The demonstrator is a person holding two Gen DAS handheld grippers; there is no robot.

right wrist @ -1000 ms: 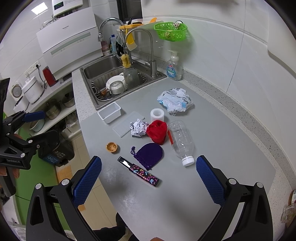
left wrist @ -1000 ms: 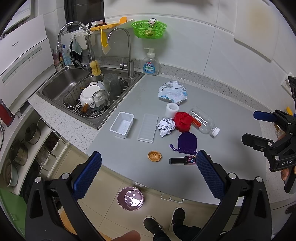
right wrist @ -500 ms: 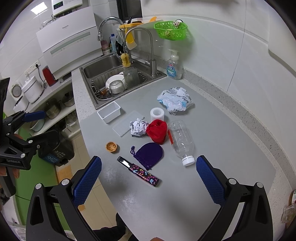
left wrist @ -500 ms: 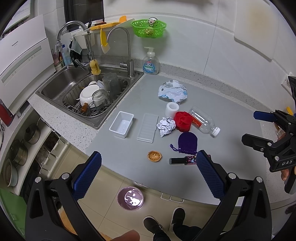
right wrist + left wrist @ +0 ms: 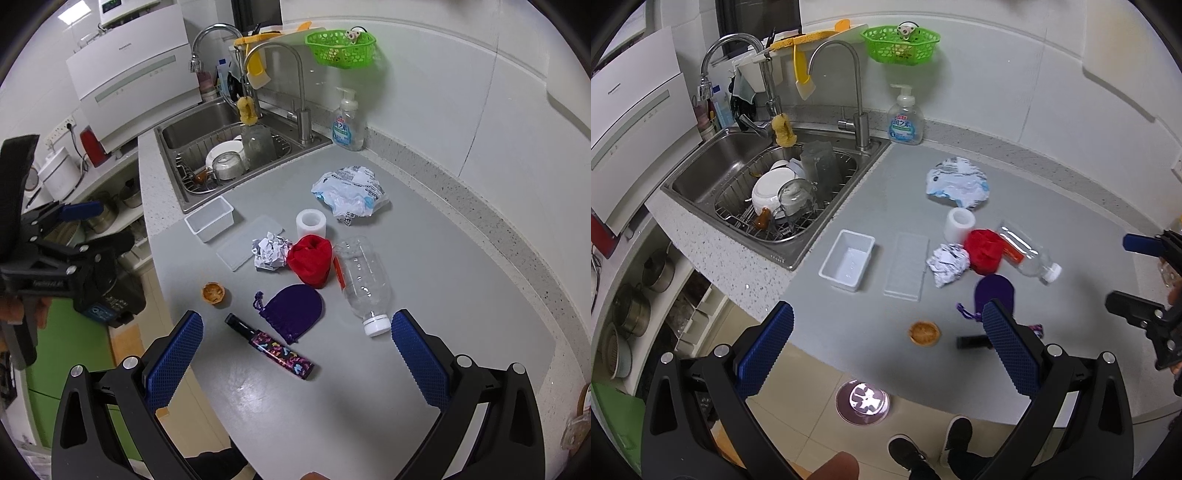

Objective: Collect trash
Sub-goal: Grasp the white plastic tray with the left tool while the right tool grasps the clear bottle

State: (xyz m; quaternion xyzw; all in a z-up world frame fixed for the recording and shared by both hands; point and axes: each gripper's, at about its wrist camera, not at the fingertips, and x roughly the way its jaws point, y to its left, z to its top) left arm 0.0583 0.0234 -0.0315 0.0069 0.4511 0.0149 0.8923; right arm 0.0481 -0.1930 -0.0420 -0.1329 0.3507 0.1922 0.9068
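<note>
Overhead, both grippers hang wide open, empty.
Left gripper (image 5: pixel 884 345) and right gripper (image 5: pixel 295 354) hover above the counter (image 5: pixel 461 280); crumpled paper (image 5: pixel 269 252) touches the red cloth (image 5: pixel 311 260), bottle (image 5: pixel 362 278) just beside it.

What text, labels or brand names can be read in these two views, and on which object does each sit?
"Panasonic": front of the white appliance left of the sink, small but legible in the right wrist view.
Soap dispenser: blue and green label with printed characters, too small to read.
Crumpled plastic wrapper: dark print, too small to read.
Left gripper: pale lettering on its body, blurred.
Clear bottle: red label, no legible text.
</note>
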